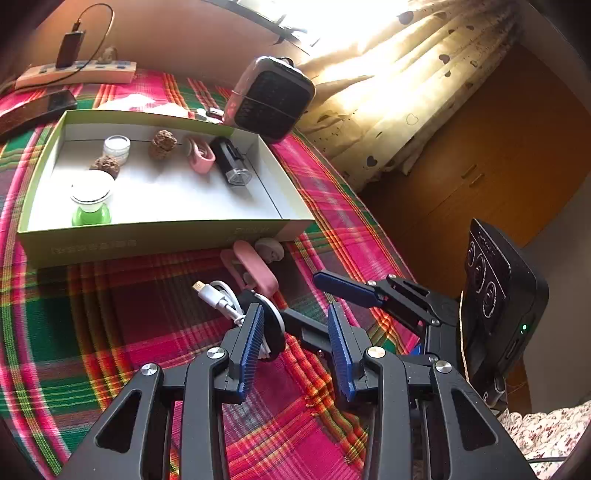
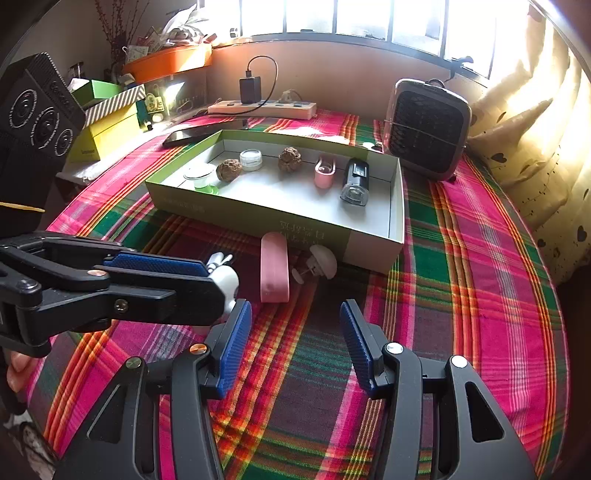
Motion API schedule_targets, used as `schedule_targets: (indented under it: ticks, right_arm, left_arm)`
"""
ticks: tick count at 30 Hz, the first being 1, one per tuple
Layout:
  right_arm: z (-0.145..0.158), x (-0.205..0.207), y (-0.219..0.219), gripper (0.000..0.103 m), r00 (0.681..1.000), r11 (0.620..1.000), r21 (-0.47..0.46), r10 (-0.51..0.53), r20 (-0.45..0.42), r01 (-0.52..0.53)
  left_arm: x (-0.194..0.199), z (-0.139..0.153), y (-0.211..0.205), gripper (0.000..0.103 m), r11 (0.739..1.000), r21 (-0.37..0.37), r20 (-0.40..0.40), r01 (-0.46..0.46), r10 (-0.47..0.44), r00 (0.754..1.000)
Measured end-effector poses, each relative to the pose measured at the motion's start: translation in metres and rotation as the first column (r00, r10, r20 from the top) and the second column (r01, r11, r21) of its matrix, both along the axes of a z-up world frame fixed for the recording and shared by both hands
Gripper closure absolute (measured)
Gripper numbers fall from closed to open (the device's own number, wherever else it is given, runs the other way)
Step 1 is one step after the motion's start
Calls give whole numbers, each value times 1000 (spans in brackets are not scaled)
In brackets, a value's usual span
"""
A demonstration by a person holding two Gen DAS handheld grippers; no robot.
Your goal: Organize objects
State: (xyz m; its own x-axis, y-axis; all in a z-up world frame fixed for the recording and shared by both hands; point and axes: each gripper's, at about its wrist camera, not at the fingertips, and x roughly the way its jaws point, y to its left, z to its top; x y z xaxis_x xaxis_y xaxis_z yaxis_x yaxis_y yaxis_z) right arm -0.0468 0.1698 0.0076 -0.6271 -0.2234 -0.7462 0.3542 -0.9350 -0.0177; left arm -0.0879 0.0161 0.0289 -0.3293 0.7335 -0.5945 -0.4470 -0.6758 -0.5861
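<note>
Bright sun pours through a barred window (image 2: 354, 18) above a tan wall (image 2: 332, 77). A heart-print curtain (image 1: 417, 74) hangs right, beside a wooden cabinet (image 1: 498, 147).

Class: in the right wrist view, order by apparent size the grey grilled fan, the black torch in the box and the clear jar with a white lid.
1. Grey grilled fan
2. Black torch
3. Clear jar with white lid
All lie similarly far away, so the order seems reliable.
</note>
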Motion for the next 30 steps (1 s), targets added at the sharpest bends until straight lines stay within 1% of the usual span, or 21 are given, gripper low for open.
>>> schedule_targets:
  ticks: [7,9,12,14,16,17,20,22,24,26,28,30]
  right_arm:
    - [1,5,4,52,1000,998,-57,3,14,-3]
    - [1,6,4,52,1000,998,-60,0,14,1]
    - [-1,6,4,52,1000,999,-51,-16,21,17]
    - [-3,5,4,52,999,999,-27,-31,22,31]
    - [-2,5,5,52,999,999,-31,-42,20,42]
    - [0,6,7,52,999,998,-40,-45,16,46]
    - [4,8,9,52,999,997,-63,-49,3,49]
    - [7,10,11,52,998,996,-74,-58,-9,57]
    - [11,12,12,52,997,993,-96,-73,-35,70]
    - [16,15,11,52,996,991,-119,-61,-60,53]
    - [19,16,3,52,996,993,-113,-29,-79,20]
    - [18,15,-8,52,996,998,-70,-6,-85,0]
  left_arm:
    - [-6,0,2,70,1000,7,8,-17,17,1000]
    - [-7,0,-5,70,999,-3,9,-51,51,999]
    - [-12,2,-17,70,994,28,14,-102,102,995]
    - [-16,2,-21,70,992,19,13,-121,121,993]
    - [-20,-2,-23,70,990,15,30,-141,141,990]
    - [-22,-5,-23,70,989,19,40,-144,143,989]
    - [-23,-12,-21,70,990,-6,58,-141,141,988]
    - [-23,-15,-21,70,990,-8,70,-142,142,987]
    - [-23,-16,-23,70,989,-11,72,-150,150,986]
    - [-24,-16,-25,70,987,-14,69,-159,160,985]
    - [-25,-17,-28,70,985,-11,73,-171,171,983]
    - [-25,-17,-30,70,984,-13,75,-176,177,981]
